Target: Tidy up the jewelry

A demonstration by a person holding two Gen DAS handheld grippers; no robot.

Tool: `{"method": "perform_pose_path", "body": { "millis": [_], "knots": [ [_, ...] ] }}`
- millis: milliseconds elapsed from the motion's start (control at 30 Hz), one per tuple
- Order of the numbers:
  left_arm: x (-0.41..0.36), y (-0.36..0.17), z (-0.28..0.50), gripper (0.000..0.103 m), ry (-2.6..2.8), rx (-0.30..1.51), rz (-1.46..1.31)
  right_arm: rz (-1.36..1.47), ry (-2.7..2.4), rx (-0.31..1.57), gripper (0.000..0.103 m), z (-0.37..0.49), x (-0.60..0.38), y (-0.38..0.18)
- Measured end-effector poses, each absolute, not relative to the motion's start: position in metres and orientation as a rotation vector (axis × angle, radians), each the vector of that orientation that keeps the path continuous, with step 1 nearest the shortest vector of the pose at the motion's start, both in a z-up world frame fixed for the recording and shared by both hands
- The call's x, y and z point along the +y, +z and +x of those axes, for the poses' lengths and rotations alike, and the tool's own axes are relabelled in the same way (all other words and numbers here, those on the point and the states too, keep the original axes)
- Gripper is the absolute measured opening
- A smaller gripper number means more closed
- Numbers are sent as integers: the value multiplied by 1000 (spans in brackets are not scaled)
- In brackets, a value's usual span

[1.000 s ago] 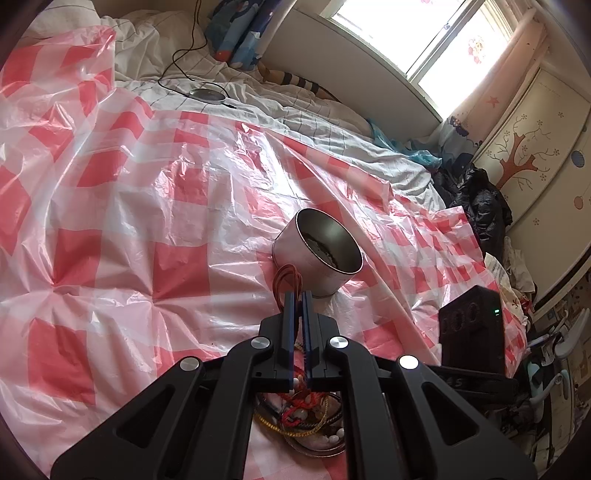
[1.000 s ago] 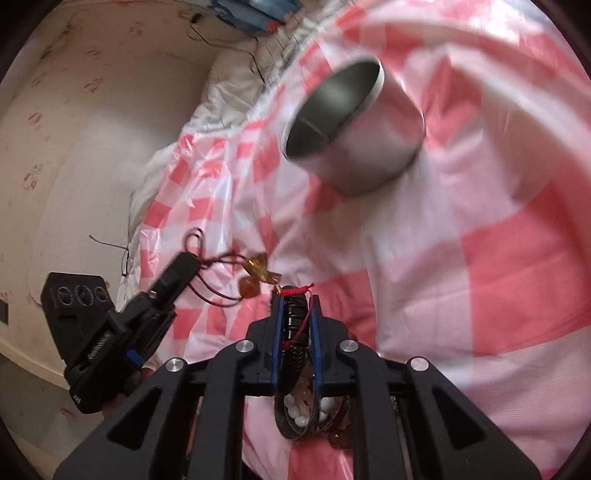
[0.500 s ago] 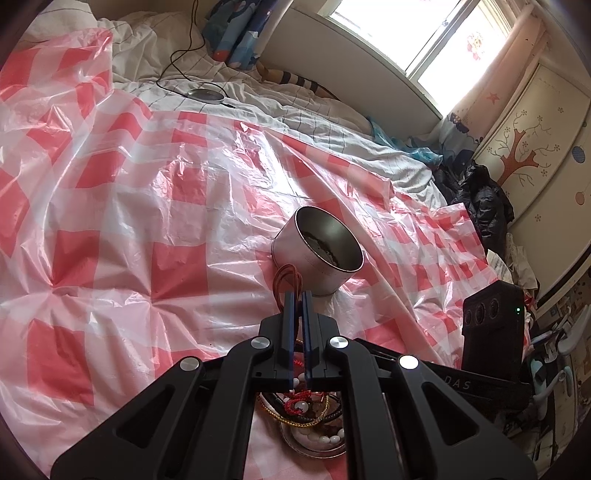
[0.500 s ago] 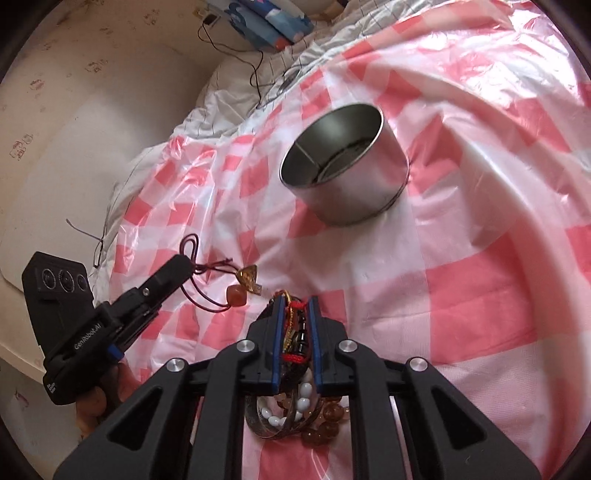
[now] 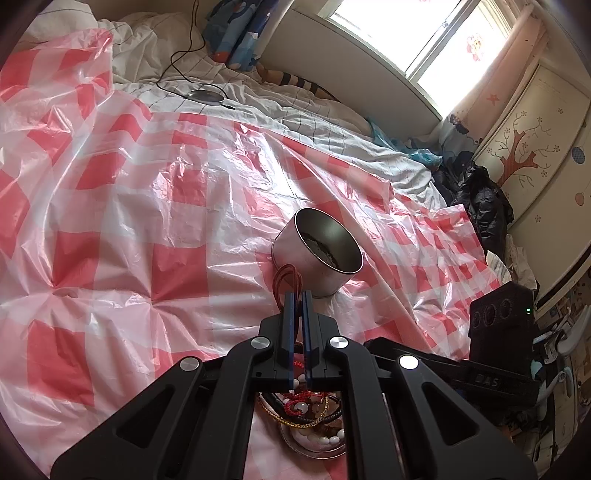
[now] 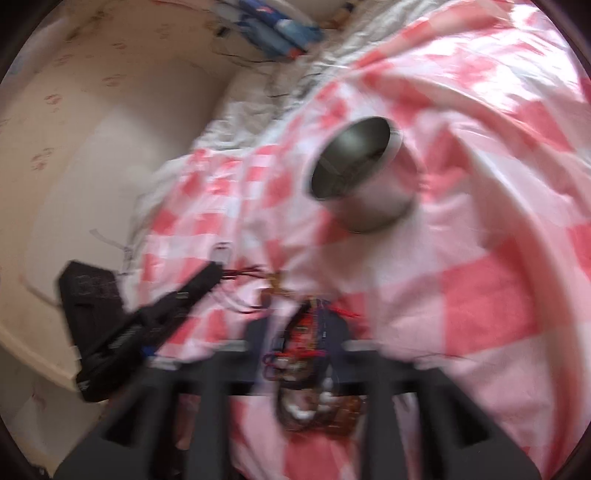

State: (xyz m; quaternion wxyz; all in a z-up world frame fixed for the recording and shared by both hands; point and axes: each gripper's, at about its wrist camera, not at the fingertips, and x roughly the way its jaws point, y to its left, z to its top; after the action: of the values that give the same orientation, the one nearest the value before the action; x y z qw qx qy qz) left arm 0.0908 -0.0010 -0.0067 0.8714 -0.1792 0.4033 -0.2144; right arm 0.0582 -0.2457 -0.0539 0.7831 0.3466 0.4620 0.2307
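Red cord (image 5: 287, 277), looped several times, is pinched between the tips of the left tongs (image 5: 296, 297), whose fingers are pressed almost together on it; the loops stand up past the tips, just in front of the wall of a round metal tin (image 5: 317, 254). In the right wrist view a small amber pendant (image 6: 275, 284) appears to hang on this cord, though blur makes it uncertain. The tin stands open-topped on a red-and-white checked plastic sheet (image 5: 155, 206), and something dark and grainy is seen lying inside it. Beneath the left tongs, a shallow dish (image 5: 314, 441) is seen on the sheet, heaped with jewelry: a gold chain (image 5: 284, 421), white beads (image 5: 325, 439) and a red string (image 5: 295, 400) tangled together. The right tongs (image 6: 314, 325) are heavily blurred in their own view; dark beads and red thread (image 6: 306, 332) lie between the fingers, which seem drawn close on them, but how firmly they are held cannot be told. The same dish (image 6: 314, 410) is seen below them. The sheet is spread over a bed with rumpled white bedding (image 5: 258, 99), on which a black cable (image 5: 177, 59) runs to a small round grey device (image 5: 205, 95). A bright window (image 5: 417, 33) is seen beyond the bed, and a cabinet with a painted tree (image 5: 517, 155) stands at the right.
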Motion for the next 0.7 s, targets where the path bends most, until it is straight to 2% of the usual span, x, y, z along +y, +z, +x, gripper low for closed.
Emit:
{"method": "perform_pose_path", "body": {
  "millis": [167, 233, 267, 333, 433, 533, 700],
  "knots": [
    [-1, -6, 91, 4, -448, 844, -374, 772, 474, 1058, 65, 57, -249, -68],
    [-2, -6, 91, 4, -449, 842, -374, 791, 509, 1092, 49, 57, -245, -75],
    [-1, -7, 91, 4, -449, 843, -372, 793, 517, 1098, 46, 57, -244, -77],
    [-1, -7, 91, 4, -448, 845, -373, 794, 515, 1106, 28, 58, -243, -80],
    [-1, -7, 91, 4, -449, 844, -372, 829, 523, 1097, 11, 59, -244, -83],
    [-1, -7, 91, 4, -447, 845, -373, 859, 535, 1047, 3, 57, -251, -78],
    [0, -6, 92, 4, -447, 844, -375, 900, 618, 945, 1, 51, -255, -62]
  ]
}}
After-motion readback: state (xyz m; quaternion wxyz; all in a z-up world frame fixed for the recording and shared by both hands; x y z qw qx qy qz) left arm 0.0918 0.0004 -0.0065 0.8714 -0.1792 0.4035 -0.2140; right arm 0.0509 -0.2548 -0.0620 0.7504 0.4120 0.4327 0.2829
